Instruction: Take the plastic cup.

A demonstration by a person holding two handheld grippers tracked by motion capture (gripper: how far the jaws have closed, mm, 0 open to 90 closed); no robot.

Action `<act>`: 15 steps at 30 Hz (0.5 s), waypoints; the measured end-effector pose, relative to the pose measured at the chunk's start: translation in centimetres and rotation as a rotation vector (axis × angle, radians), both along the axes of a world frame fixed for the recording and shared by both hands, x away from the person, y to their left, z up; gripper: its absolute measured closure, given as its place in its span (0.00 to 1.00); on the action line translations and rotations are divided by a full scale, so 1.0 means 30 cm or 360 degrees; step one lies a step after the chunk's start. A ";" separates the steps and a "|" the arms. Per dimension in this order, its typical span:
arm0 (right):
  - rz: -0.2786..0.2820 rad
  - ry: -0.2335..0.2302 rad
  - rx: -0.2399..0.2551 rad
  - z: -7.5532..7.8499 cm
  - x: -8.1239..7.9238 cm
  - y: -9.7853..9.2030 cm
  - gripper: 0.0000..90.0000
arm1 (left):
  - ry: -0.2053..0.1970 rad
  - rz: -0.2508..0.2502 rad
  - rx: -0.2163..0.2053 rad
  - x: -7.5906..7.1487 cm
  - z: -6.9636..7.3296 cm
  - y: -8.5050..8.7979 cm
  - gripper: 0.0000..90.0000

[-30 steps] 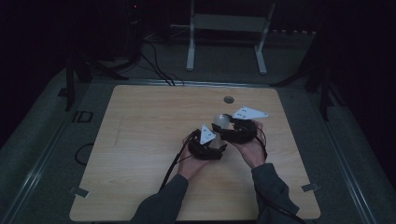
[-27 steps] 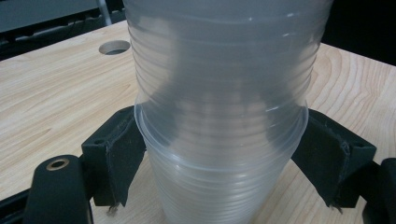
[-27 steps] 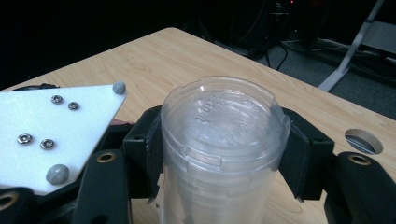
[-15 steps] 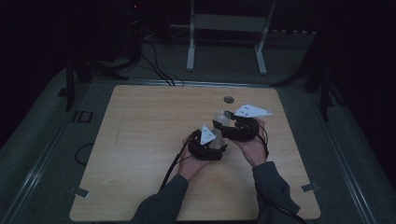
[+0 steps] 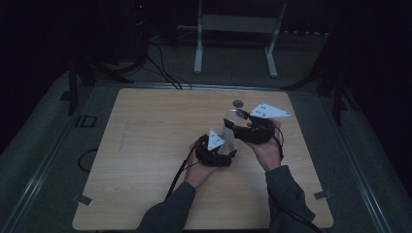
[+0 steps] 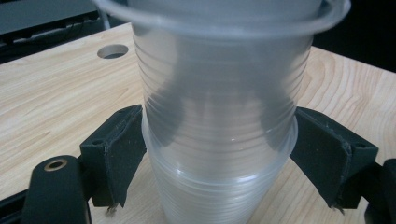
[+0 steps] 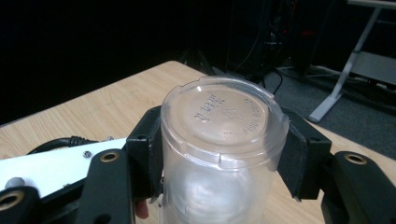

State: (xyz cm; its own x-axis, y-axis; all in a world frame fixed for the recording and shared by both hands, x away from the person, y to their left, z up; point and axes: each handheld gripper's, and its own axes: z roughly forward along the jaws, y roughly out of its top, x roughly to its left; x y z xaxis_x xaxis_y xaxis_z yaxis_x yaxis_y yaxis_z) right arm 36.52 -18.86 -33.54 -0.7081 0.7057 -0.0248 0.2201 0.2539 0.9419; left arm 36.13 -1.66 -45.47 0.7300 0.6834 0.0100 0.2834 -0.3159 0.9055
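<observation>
A stack of clear ribbed plastic cups (image 5: 228, 128) stands near the middle of the wooden table (image 5: 145, 145). My left gripper (image 5: 224, 146) is low on the stack. Its black pads (image 6: 121, 154) touch the lower cup (image 6: 215, 186) at both sides, and its jaws have just been opening a little around it. My right gripper (image 5: 237, 121) sits higher and is shut on the top cup (image 7: 224, 126), just below its flat embossed end. In the left gripper view, the upper cup (image 6: 219, 84) is partly drawn out from the lower one.
A round hole (image 5: 238, 103) is cut in the tabletop just behind the cups. A white metal stand (image 5: 233, 29) and cables (image 5: 165, 73) are on the floor beyond the far edge. The room around the table is dark.
My right gripper has risen slightly with the top cup. The left gripper and the lower cups have stayed in place.
</observation>
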 end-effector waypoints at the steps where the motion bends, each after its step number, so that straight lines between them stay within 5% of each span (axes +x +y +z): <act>1: -0.0001 -0.0007 0.0001 0.006 -0.002 0.000 0.46 | -0.0002 0.0005 -0.0009 -0.001 0.004 0.002 0.22; 15: -0.0002 -0.0101 0.0054 0.080 -0.026 -0.010 0.45 | -0.0018 0.0010 -0.0033 -0.021 0.033 0.022 0.19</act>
